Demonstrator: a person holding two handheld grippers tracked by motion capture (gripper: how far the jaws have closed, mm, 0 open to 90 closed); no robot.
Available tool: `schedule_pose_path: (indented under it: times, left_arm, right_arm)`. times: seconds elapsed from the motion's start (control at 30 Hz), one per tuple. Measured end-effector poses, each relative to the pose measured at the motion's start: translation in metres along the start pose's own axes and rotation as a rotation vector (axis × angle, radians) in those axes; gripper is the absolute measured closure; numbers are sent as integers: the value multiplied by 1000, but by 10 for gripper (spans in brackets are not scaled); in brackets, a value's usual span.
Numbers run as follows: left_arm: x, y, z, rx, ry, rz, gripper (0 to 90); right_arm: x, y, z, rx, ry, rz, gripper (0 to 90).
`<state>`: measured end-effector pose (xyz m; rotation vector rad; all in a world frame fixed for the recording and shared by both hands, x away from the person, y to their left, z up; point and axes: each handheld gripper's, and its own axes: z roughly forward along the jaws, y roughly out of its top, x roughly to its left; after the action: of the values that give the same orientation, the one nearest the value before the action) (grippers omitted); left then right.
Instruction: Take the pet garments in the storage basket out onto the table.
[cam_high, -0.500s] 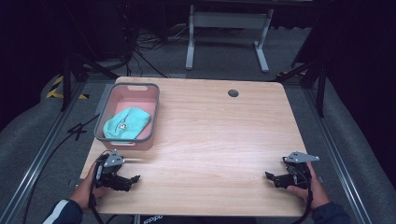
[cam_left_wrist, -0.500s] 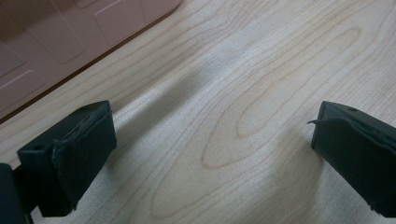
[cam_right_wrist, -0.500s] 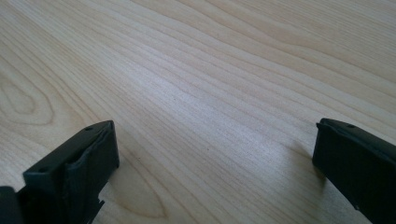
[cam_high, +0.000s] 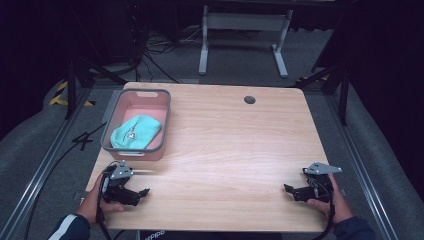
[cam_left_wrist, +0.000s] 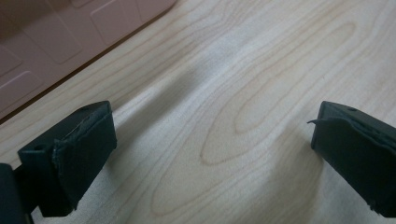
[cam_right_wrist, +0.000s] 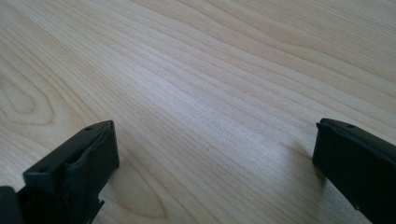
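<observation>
My left tool (cam_high: 141, 193) and right tool (cam_high: 290, 189) gape wide, gripping nothing, over the smooth pale-grained wooden table (cam_high: 225, 145) near the rectangular pink plastic bin (cam_high: 112, 131) holding a crumpled teal cloth (cam_high: 136, 132).

I see a pale wood-grain rectangular table top (cam_high: 225, 145) | a pink plastic bin with a grey rim (cam_high: 111, 131) | a crumpled teal cloth (cam_high: 136, 132) inside | my two black handheld grippers, left (cam_high: 140, 192) and right (cam_high: 290, 190), each topped with a grey plate | dark grey carpet floor (cam_high: 45, 155)
</observation>
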<state>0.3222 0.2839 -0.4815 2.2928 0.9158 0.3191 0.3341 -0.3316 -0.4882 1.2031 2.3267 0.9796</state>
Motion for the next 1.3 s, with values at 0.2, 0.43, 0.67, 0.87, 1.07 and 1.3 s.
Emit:
schedule_pose_path:
  times: [0.2, 0.43, 0.67, 0.87, 1.07, 1.3]
  left_arm:
    - [1, 0, -8, 32, -4, 4, 81]
    - [-1, 4, -16, 85, 0, 33, 164]
    - [-1, 9, -25, 66, 16, 48, 180]
    - [-2, 19, -40, 32, 45, 65, 185]
    - [-4, 29, -54, -9, 52, 97, 186]
    - [-2, 40, -71, -67, 46, 80, 189]
  right_arm:
    - [0, 0, 0, 0, -1, 1, 7]
    - [0, 0, 0, 0, -1, -1, 7]
    - [0, 0, 0, 0, -1, -1, 7]
    - [0, 0, 0, 0, -1, -1, 7]
    - [0, 0, 0, -1, -1, -2, 7]
    - [0, -1, -1, -1, -3, -1, 8]
